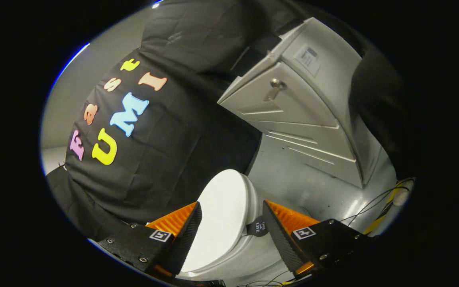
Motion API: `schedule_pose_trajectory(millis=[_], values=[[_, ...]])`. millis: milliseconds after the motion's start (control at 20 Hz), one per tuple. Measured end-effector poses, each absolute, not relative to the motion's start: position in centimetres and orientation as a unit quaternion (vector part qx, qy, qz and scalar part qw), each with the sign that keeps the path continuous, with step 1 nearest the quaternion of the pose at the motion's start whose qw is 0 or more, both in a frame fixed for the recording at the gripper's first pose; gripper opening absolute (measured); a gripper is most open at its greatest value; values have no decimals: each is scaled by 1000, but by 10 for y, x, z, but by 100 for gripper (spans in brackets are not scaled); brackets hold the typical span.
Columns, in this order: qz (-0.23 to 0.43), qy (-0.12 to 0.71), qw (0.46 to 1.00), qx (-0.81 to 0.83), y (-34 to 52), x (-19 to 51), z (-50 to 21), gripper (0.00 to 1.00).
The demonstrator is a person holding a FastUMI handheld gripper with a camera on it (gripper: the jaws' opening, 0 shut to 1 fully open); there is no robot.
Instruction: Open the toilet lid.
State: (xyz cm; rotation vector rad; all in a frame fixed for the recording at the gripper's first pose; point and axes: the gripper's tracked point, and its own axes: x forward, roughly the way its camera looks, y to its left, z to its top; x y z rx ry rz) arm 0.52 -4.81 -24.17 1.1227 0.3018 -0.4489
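The white toilet lid [222, 211] lies flat and closed on the bowl, seen tilted in the gripper view. It runs from between my fingers to a little beyond them. My gripper [231, 209] is open, its fingers wide apart on either side of the lid's width, and I cannot tell whether either one touches it. The left finger [183, 235] overlaps the lid's left edge; the right finger [279, 235] stands off its right edge, by a small dark round tag [258, 228] on the toilet's side.
A grey corner cabinet [293, 115] with a metal door handle [274, 88] stands beyond the toilet on the right. Black cloth covers the booth wall to the left. Cables [377, 207] run over the shiny grey floor [313, 179] at the right.
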Motion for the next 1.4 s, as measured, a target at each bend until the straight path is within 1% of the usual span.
schedule_pose_trajectory(millis=[200,250,300,350,500,650,800,900,950,1000,1100,1150,1250,1400], values=[[-209,170,784,559,-31,8,-269,94],[-207,177,776,569,-27,10,-275,92],[-214,186,769,573,-24,9,-286,86],[-215,191,762,581,-23,10,-293,77],[-230,190,744,598,-25,7,-304,67],[-217,194,732,616,-17,12,-311,66],[-205,188,729,626,-17,14,-317,59],[-201,178,721,639,-15,21,-311,57],[-203,175,716,645,-17,23,-311,49],[-205,172,712,650,-19,24,-312,47],[-213,182,706,651,-18,20,-322,41],[-208,178,704,655,-19,20,-322,25],[-198,175,702,661,-20,20,-321,16],[-196,166,695,672,-20,23,-321,9]])
